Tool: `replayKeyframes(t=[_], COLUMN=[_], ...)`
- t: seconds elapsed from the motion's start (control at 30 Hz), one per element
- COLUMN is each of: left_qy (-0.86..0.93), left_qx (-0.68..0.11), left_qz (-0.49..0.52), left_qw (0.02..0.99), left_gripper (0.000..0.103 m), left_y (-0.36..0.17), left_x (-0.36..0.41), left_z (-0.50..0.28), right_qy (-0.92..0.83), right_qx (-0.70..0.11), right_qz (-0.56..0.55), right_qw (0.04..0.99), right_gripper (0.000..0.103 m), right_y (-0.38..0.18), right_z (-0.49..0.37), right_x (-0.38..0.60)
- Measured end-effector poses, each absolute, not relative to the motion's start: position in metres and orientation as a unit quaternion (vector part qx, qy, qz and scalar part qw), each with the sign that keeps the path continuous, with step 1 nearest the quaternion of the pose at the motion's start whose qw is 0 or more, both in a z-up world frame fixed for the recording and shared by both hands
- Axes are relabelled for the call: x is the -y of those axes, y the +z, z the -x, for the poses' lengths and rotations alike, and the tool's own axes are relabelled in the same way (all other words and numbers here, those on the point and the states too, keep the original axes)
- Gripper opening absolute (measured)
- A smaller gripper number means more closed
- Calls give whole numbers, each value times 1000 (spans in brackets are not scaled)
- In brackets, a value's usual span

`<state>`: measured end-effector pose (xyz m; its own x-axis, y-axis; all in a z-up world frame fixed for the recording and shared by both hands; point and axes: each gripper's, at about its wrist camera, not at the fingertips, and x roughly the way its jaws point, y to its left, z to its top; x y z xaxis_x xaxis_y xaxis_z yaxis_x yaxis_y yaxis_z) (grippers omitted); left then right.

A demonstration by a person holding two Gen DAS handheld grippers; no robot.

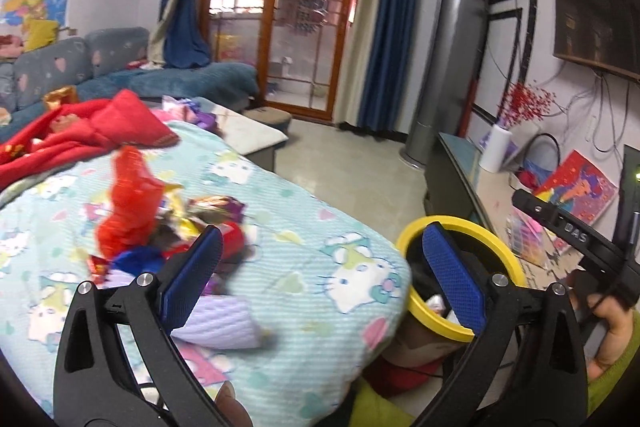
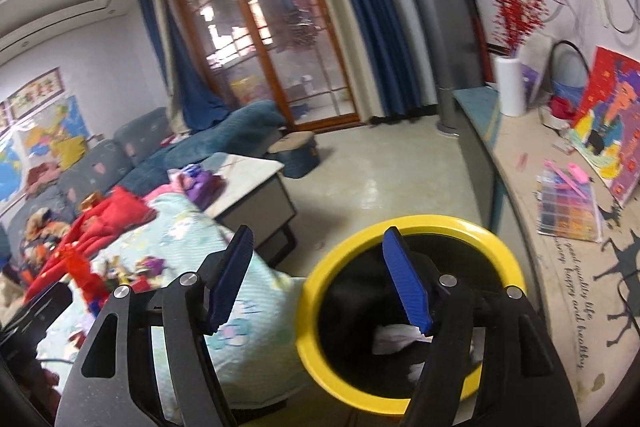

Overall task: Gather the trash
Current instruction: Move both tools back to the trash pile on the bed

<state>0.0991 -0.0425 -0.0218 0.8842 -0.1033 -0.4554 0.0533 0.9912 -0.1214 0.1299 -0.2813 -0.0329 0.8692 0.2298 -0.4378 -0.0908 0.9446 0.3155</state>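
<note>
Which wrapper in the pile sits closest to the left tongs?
The pale lilac wrapper, lying just past the left tongs beside their left finger. The red wrapper and purple wrapper lie farther up the blanket.

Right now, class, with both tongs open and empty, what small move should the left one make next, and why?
Probably ease the left tongs forward and left onto the wrapper pile on the blanket and close on one piece. Wrappers remain there, while the yellow-rimmed bin waits open beside the blanket, some trash already inside.
</note>
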Motion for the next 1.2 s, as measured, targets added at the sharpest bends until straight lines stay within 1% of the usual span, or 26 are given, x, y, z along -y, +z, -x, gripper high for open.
replayKeyframes(t=[0.27, 0.47, 0.9, 1.2], left_qy=[3, 24, 69, 99], left_qx=[-227, -219, -222, -234], left_qz=[66, 76, 93, 113], left_qw=[972, 973, 968, 961], left_gripper=[92, 92, 92, 92], left_y=[-15, -11, -15, -21], left_x=[10, -11, -50, -81], left_z=[-89, -82, -70, -63], right_qy=[160, 201, 296, 347], right_qx=[-224, -222, -252, -282], right_qz=[-126, -111, -59, -28], right_qw=[953, 948, 919, 894], right_gripper=[71, 73, 74, 75], right_y=[-15, -7, -8, -18], right_z=[-120, -116, -109, -108], right_x=[241, 214, 141, 99])
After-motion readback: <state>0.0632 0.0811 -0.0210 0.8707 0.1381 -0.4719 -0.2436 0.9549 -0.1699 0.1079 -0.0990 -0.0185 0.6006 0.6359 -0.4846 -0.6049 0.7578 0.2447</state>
